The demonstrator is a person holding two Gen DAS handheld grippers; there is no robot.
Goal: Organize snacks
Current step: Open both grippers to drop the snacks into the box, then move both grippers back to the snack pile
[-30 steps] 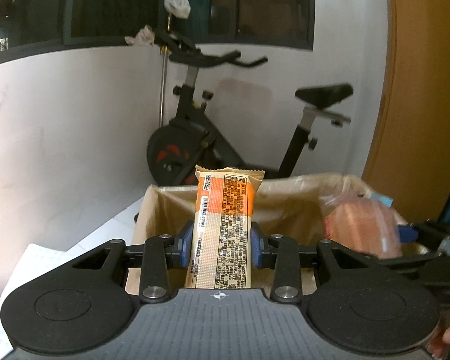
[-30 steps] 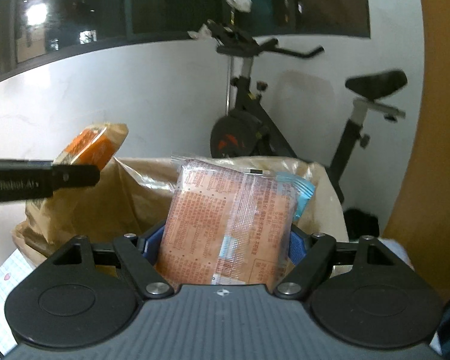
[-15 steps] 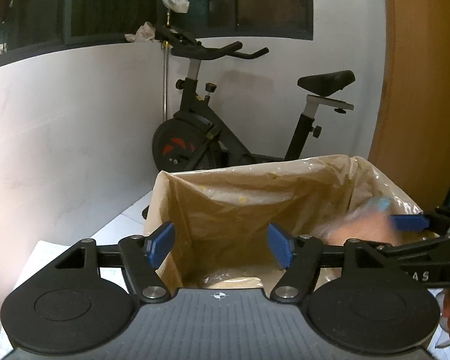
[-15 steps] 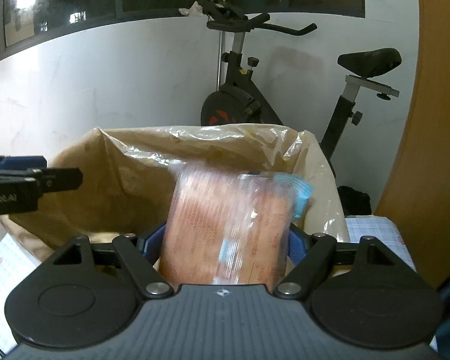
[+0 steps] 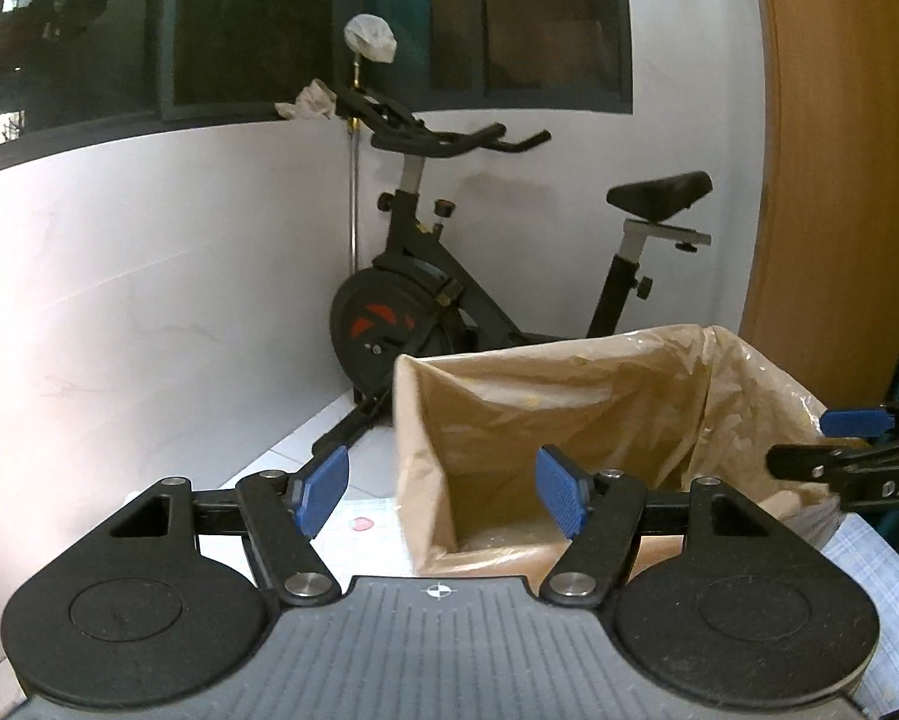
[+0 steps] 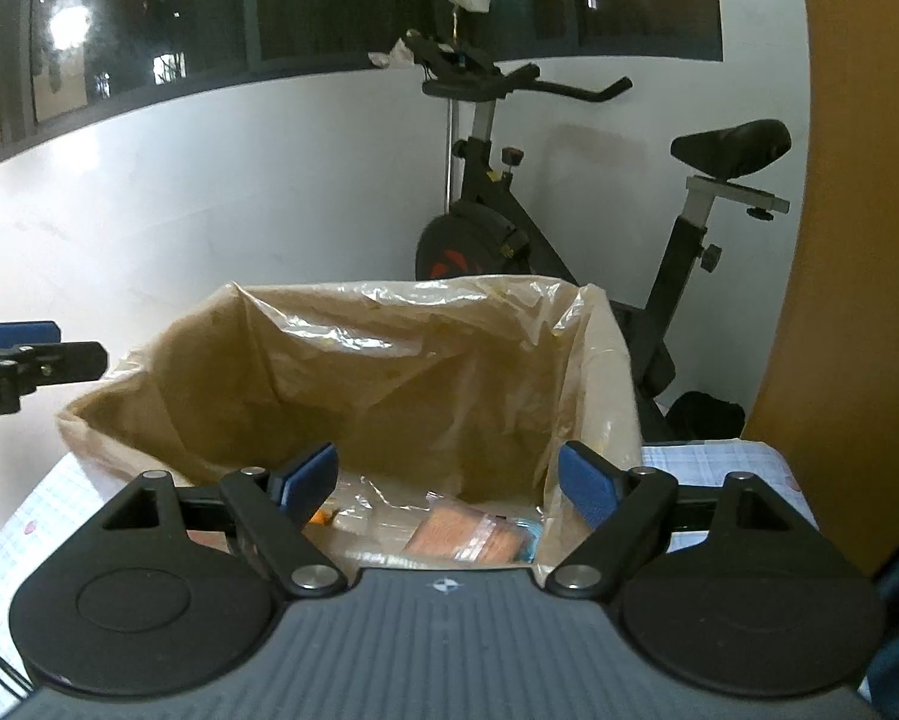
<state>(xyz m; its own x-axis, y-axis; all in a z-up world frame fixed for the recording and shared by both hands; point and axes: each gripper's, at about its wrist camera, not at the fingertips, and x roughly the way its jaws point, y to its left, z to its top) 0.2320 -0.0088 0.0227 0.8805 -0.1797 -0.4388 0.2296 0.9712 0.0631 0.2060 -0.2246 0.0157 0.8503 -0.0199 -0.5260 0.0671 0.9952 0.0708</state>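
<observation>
A brown paper bag lined with clear plastic (image 6: pixel 389 360) stands open on the table; it also shows in the left wrist view (image 5: pixel 569 408). An orange snack pack (image 6: pixel 467 534) lies at its bottom among other wrappers. My right gripper (image 6: pixel 449 480) is open and empty above the bag's near rim. My left gripper (image 5: pixel 443 492) is open and empty at the bag's left corner. Each gripper's blue-tipped finger shows at the other view's edge, the right one in the left wrist view (image 5: pixel 851 423) and the left one in the right wrist view (image 6: pixel 17 333).
A black exercise bike (image 5: pixel 449 276) stands on the floor against the white wall behind the table. A wooden panel (image 5: pixel 833 180) rises at the right. A checked cloth (image 6: pixel 713 456) covers the table under the bag.
The left gripper opened and let the orange bar fall into the bag, then drew left. The right gripper opened and dropped the orange snack pack into the bag.
</observation>
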